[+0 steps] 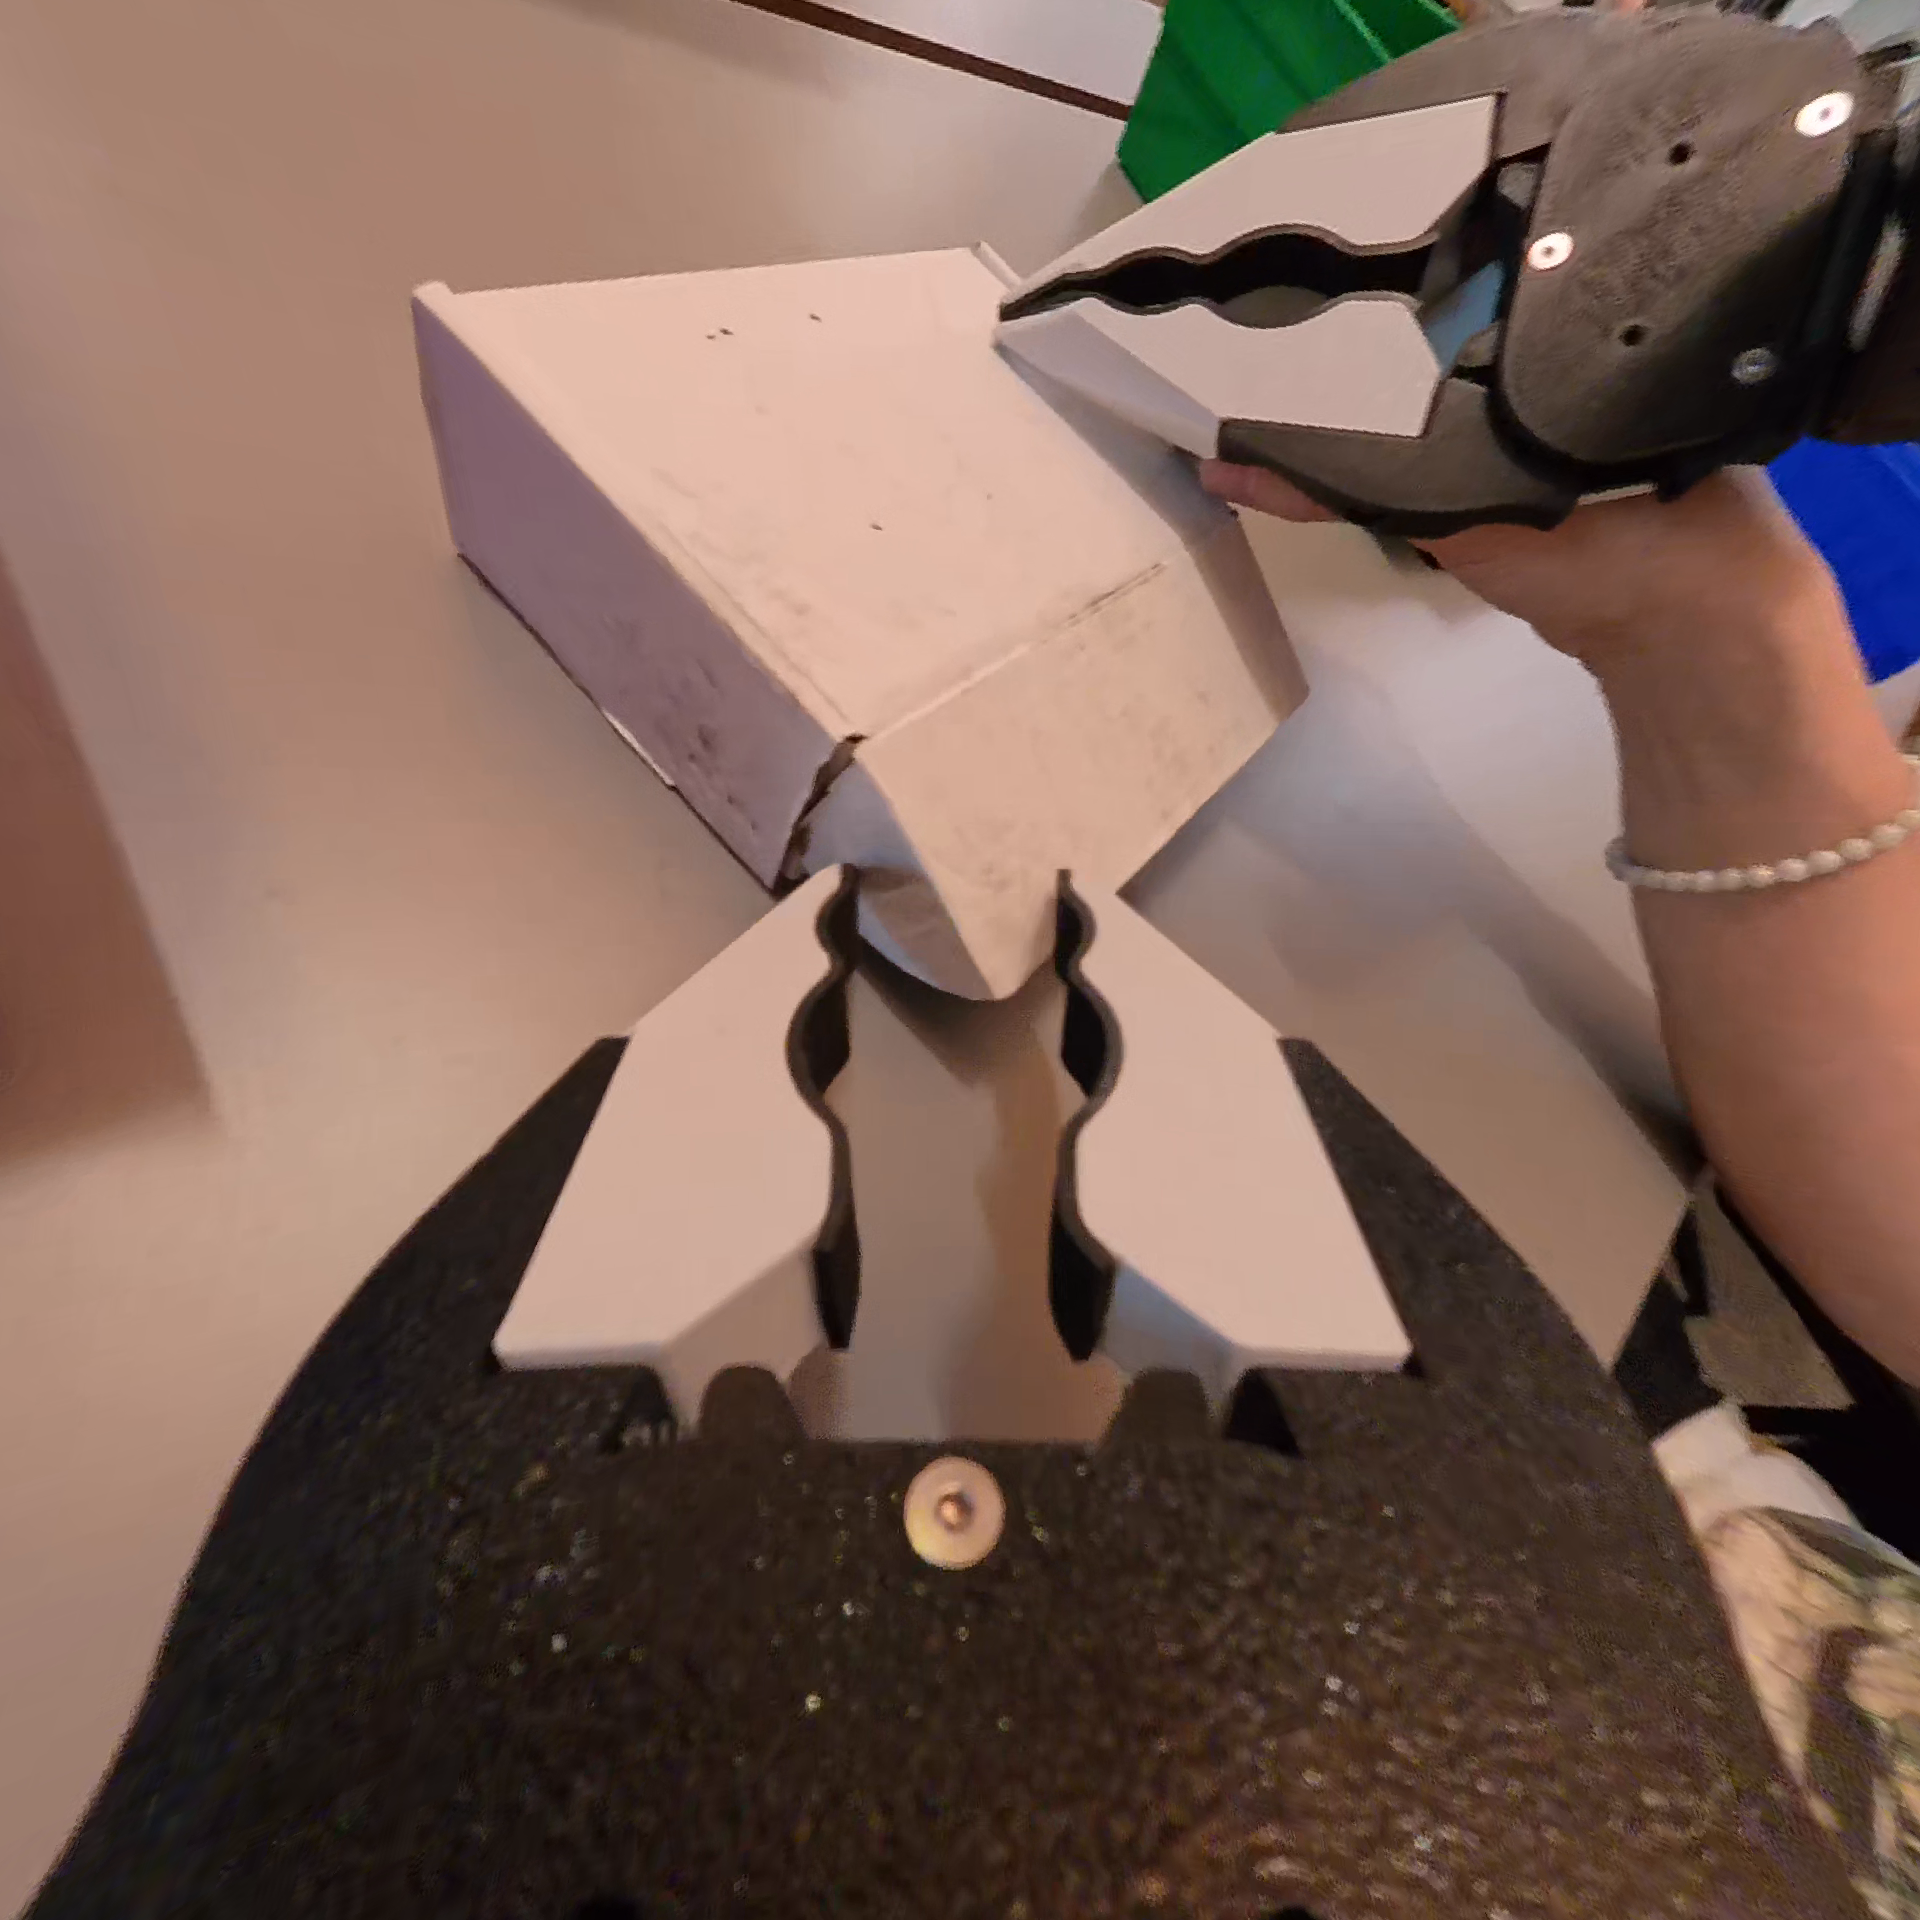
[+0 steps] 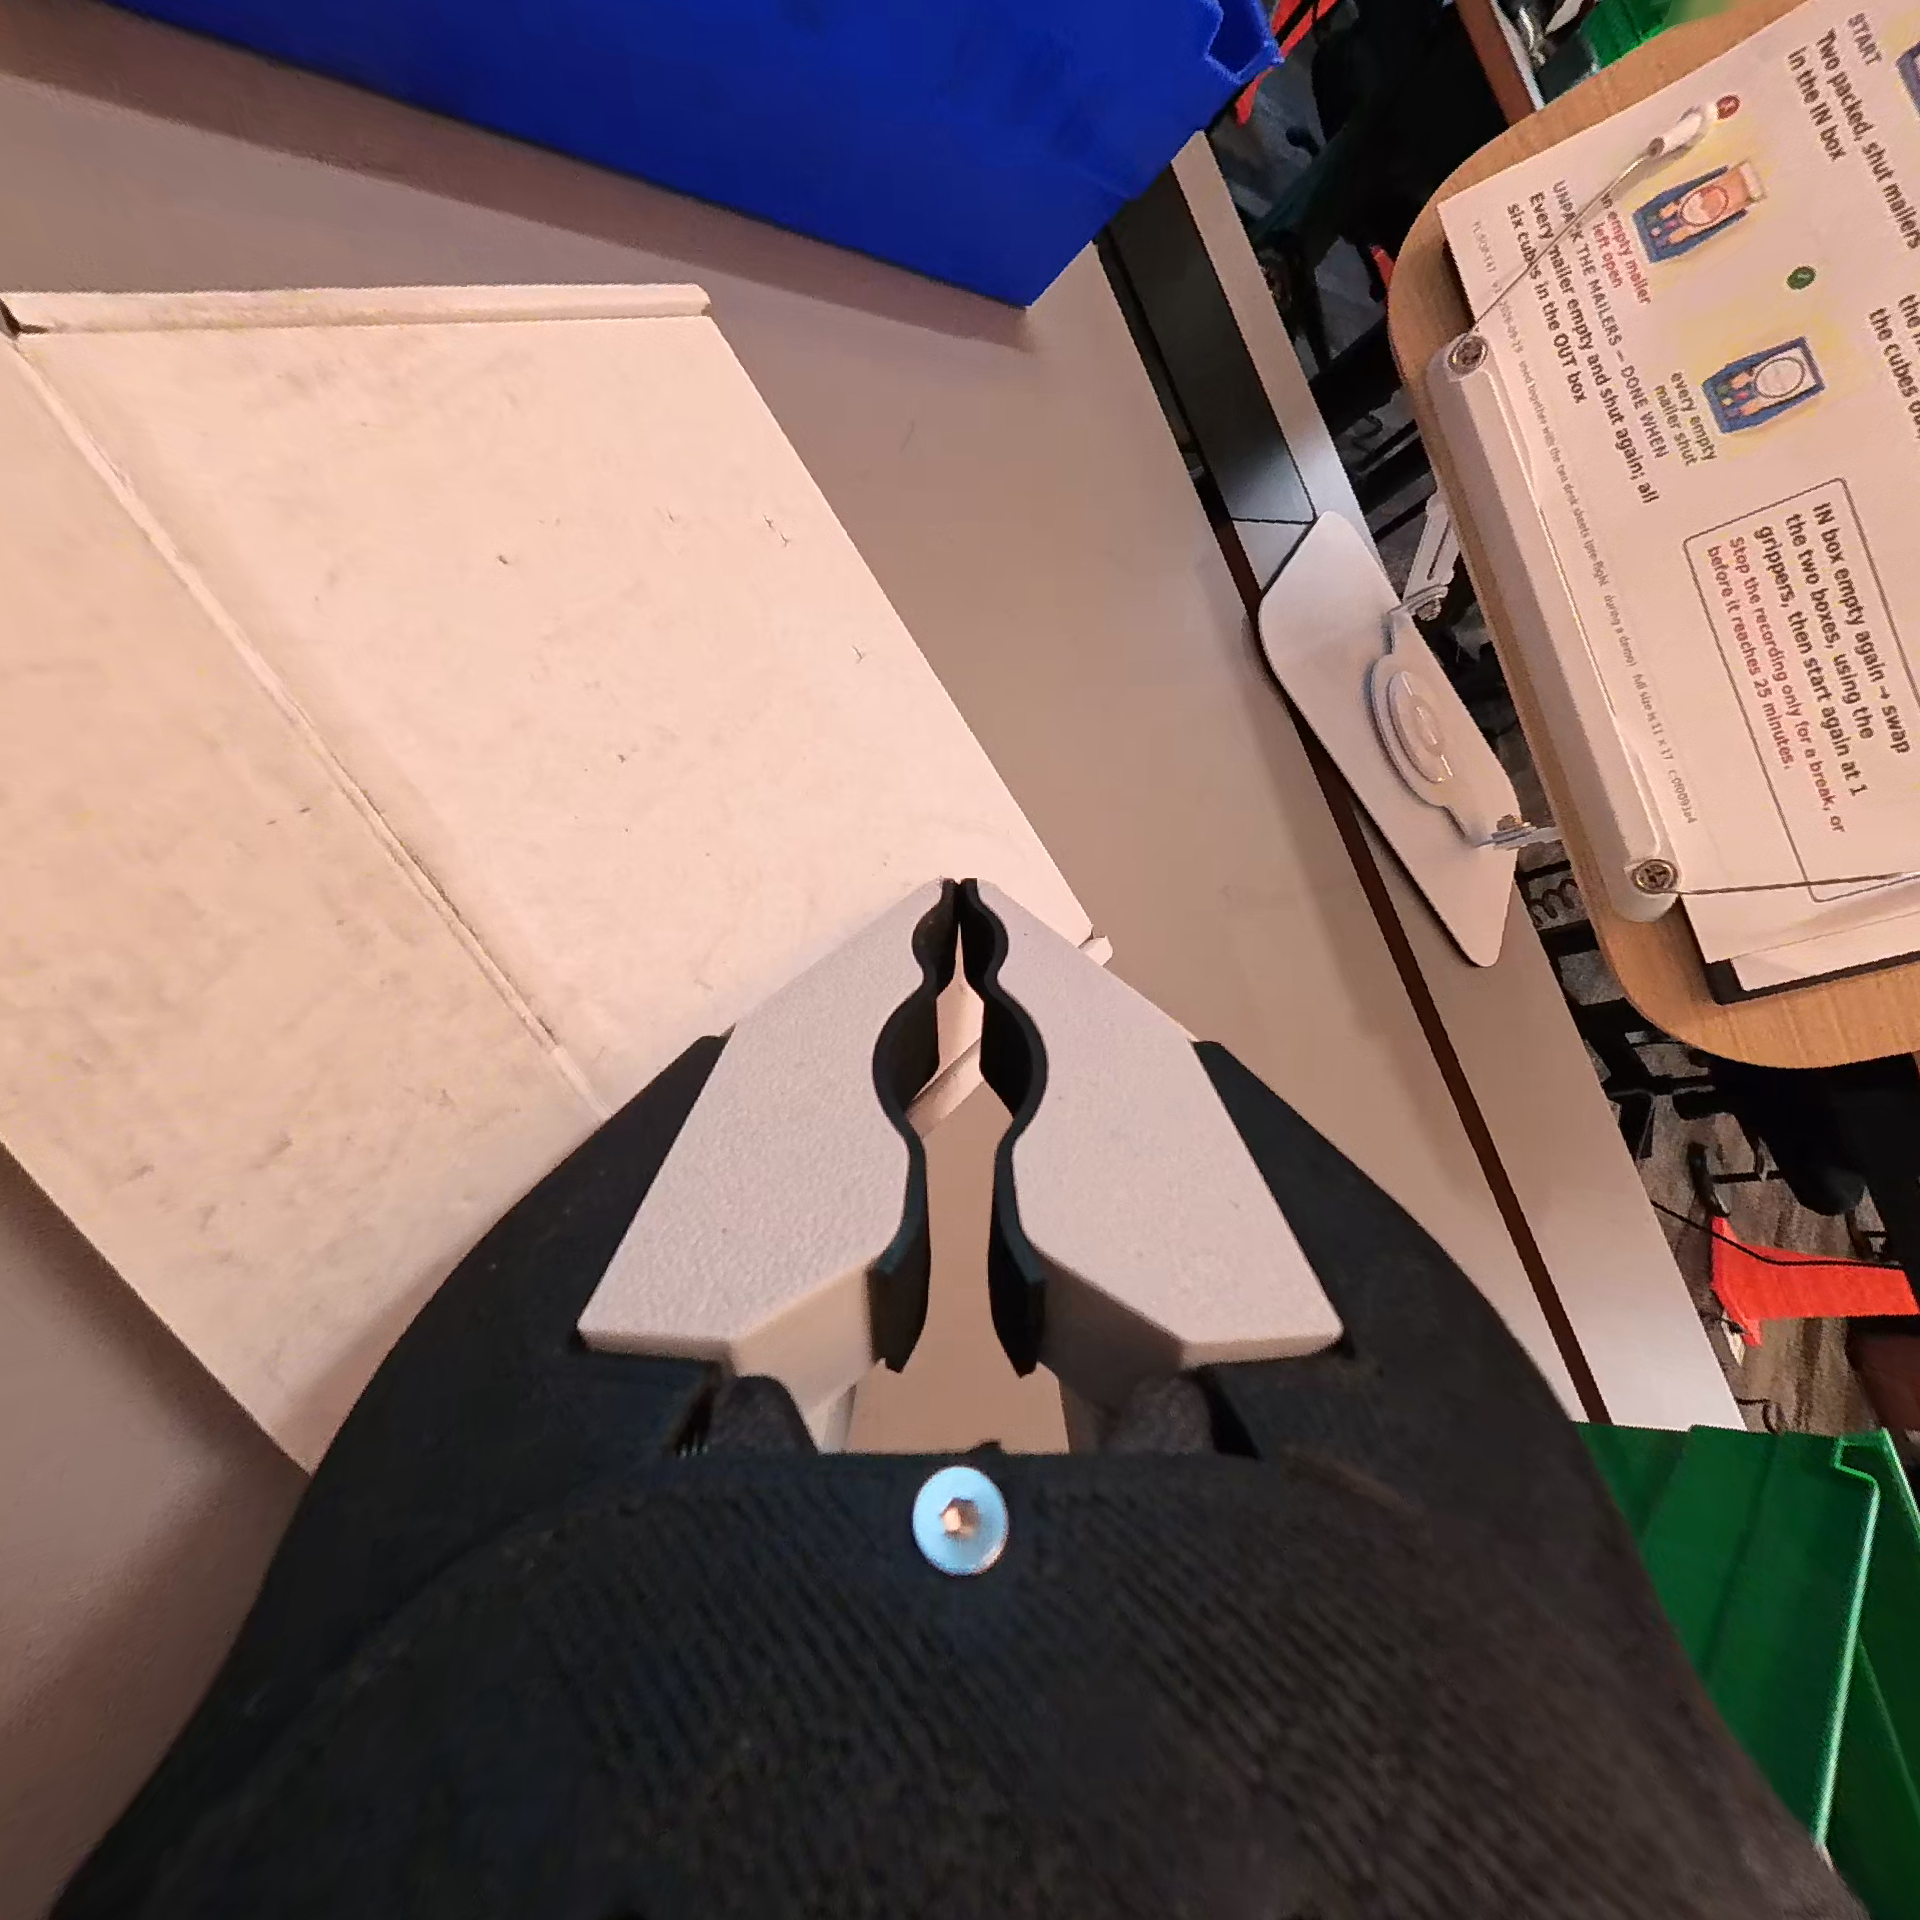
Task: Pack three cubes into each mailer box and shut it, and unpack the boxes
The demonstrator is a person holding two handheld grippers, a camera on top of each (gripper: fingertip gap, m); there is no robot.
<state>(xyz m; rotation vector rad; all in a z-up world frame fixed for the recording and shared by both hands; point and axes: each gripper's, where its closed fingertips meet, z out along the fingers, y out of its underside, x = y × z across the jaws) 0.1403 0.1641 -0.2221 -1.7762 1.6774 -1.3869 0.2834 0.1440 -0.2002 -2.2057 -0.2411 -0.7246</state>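
A white mailer box (image 1: pixel 810 499) lies on the pale table (image 1: pixel 260 727) with its lid down. Its front flap (image 1: pixel 1049 769) sticks out toward me, untucked. My left gripper (image 1: pixel 954 894) is open, and the flap's corner sits between its fingertips. My right gripper (image 1: pixel 1013 312) is shut and empty, with its tips resting on the lid at the box's far right corner. In the right wrist view the right gripper (image 2: pixel 958 891) has its tips together over the box lid (image 2: pixel 468 623). No cubes are in view, and the box's inside is hidden.
A blue bin (image 2: pixel 727 104) stands beyond the box, and a green bin (image 2: pixel 1766 1621) stands beside it near the table edge (image 2: pixel 1382 831). The green bin also shows in the left wrist view (image 1: pixel 1236 83). A clipboard with a printed sheet (image 2: pixel 1683 468) stands off the table. A person's hand (image 1: pixel 1662 582) holds the right gripper.
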